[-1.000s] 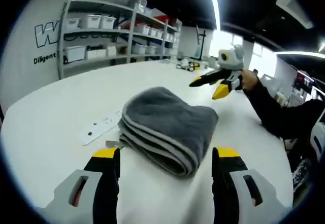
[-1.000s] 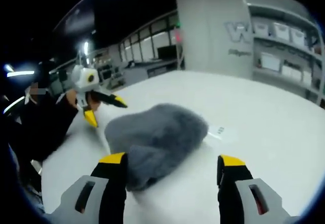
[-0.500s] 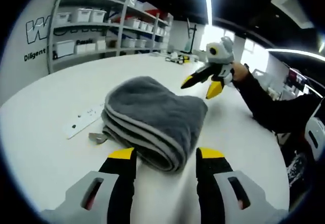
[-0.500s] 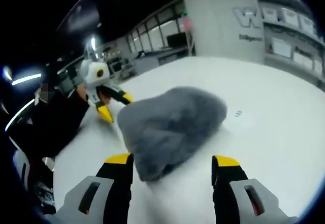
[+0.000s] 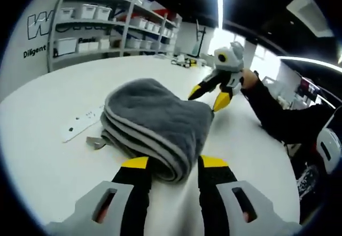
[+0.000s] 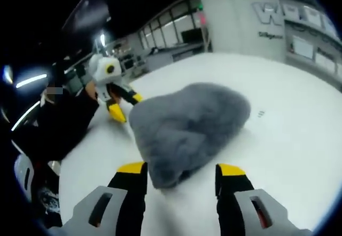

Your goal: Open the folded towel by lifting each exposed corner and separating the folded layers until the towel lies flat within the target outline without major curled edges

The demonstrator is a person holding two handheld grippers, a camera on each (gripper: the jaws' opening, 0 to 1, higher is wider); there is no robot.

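Left tool [image 5: 166, 164] open, yellow-tipped jaws straddling the near folded edge of the grey towel [image 5: 155, 121], fabric between the tips but not pinched. Right tool [image 6: 179, 170] likewise open, jaws either side of the towel's opposite end, nothing gripped. Same right tool [image 5: 214, 92] seen in the left gripper view beyond the towel's far corner, tips just at the cloth; left tool [image 6: 122, 105] seen in the right gripper view at the towel's other side.

Towel lying folded in a thick stack on the white bench [image 5: 48, 155], layered light-trimmed edges facing the left tool, rounded fold running away from it. Long axis roughly from one tool to the other, so each end directly ahead of its own tool. Left tool judged nearer to the exposed layer edges; right tool facing a soft, rounded end where separate layers cannot be told apart.

White strip [image 5: 80, 124] flat on the bench just beside the towel, with a small grey tab [image 5: 95, 142] near the stack's lower edge. Bench surface wide on every side of the towel, edges well apart from it, ample room for spreading. No target outline made out on the bench.

Unfolding judged not yet begun: next, closing on the top layer alone, not the whole stack.
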